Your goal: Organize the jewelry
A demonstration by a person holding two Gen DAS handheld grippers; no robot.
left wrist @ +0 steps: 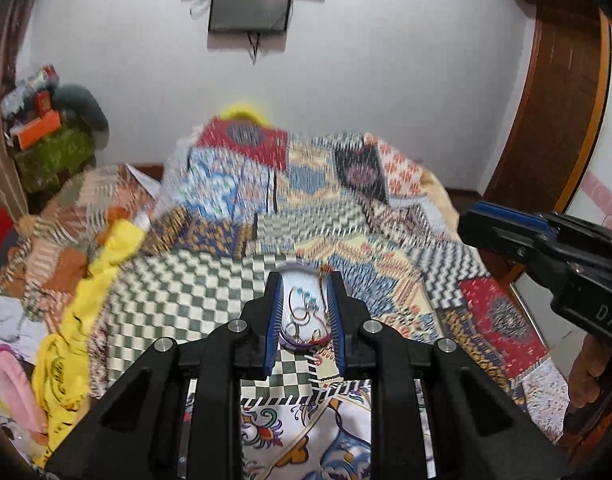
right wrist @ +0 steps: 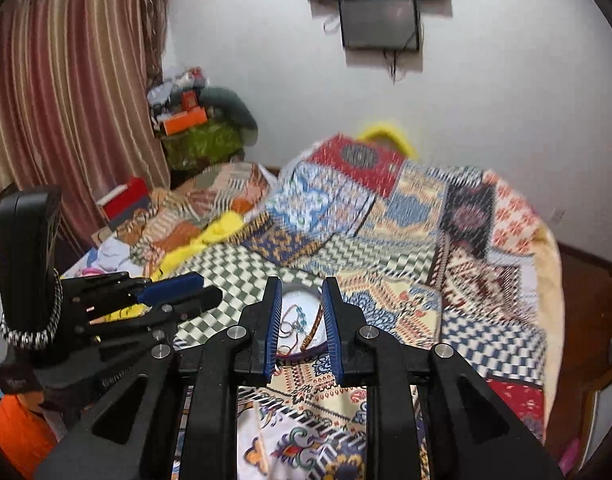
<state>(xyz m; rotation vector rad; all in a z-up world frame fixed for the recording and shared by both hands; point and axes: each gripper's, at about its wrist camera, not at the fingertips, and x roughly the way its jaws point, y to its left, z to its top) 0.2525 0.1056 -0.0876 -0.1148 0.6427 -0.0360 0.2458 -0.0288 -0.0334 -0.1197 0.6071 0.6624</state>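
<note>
A small white plate with a purple rim (left wrist: 299, 276) lies on the patchwork bedspread and holds a tangle of jewelry (left wrist: 306, 312): thin rings, a chain with turquoise beads, a red cord. My left gripper (left wrist: 304, 284) is open and empty, its blue-padded fingers framing the plate from above. In the right wrist view the same plate (right wrist: 301, 292) with the jewelry (right wrist: 297, 320) lies between the fingers of my right gripper (right wrist: 301, 288), which is open and empty. The left gripper (right wrist: 193, 288) shows at the left there; the right gripper (left wrist: 482, 224) shows at the right of the left view.
The patchwork bedspread (left wrist: 346, 208) covers the bed. Yellow cloth (left wrist: 85, 300) and piled clothes lie at the left. A curtain (right wrist: 65, 100) hangs left; boxes and clutter (right wrist: 193, 120) are stacked in the corner. A wooden door frame (left wrist: 562, 100) stands right.
</note>
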